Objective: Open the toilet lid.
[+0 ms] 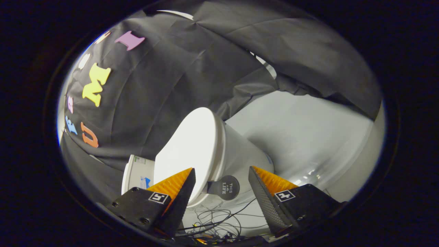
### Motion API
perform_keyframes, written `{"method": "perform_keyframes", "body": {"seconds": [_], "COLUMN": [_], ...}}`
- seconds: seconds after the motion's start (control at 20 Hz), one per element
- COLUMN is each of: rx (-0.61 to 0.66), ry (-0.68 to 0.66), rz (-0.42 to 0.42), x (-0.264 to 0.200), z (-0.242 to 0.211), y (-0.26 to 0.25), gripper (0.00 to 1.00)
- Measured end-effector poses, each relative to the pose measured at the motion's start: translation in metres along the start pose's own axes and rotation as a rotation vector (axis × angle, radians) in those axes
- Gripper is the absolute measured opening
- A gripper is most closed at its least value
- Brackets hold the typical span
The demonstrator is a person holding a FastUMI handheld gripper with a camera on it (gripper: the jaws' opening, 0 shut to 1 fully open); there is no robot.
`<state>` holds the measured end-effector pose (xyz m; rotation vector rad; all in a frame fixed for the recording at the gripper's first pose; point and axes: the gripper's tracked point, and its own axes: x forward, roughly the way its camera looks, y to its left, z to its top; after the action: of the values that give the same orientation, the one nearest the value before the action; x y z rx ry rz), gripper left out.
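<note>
Just ahead of the fingers, the toilet lid (192, 151) is lying closed on the bowl (240, 157); we are holding the gripper (221, 176) wide open, its lift tab (224, 187) sitting between them

One toilet (236, 154), one lid (187, 147), two fingers (178, 192).

The gripper (222, 171) has its fingers spread wide apart, gripping nothing. Just ahead of them a white plastic toilet (236, 154) has its smooth white lid (187, 147) closed, a round dark tab handle (226, 187) jutting from the lid's edge between the fingertips. Thin black cables (219, 219) lie tangled on the pale grey floor (308, 130) below.
</note>
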<state>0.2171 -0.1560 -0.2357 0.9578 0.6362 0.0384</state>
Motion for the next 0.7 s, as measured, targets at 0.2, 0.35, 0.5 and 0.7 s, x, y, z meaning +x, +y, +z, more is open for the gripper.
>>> {"method": "perform_keyframes", "body": {"seconds": [0.2, 0.35, 0.5, 0.7], "rx": [0.095, 0.162, 0.193, 0.217], "ry": [0.034, 0.066, 0.079, 0.075], "rz": [0.056, 0.088, 0.122, 0.12], "x": [0.005, 0.01, 0.012, 0.014], "z": [-0.009, -0.018, -0.023, -0.023], "y": [0.0, -0.003, -0.001, -0.007], "gripper": [0.82, 0.76, 0.63, 0.32]}}
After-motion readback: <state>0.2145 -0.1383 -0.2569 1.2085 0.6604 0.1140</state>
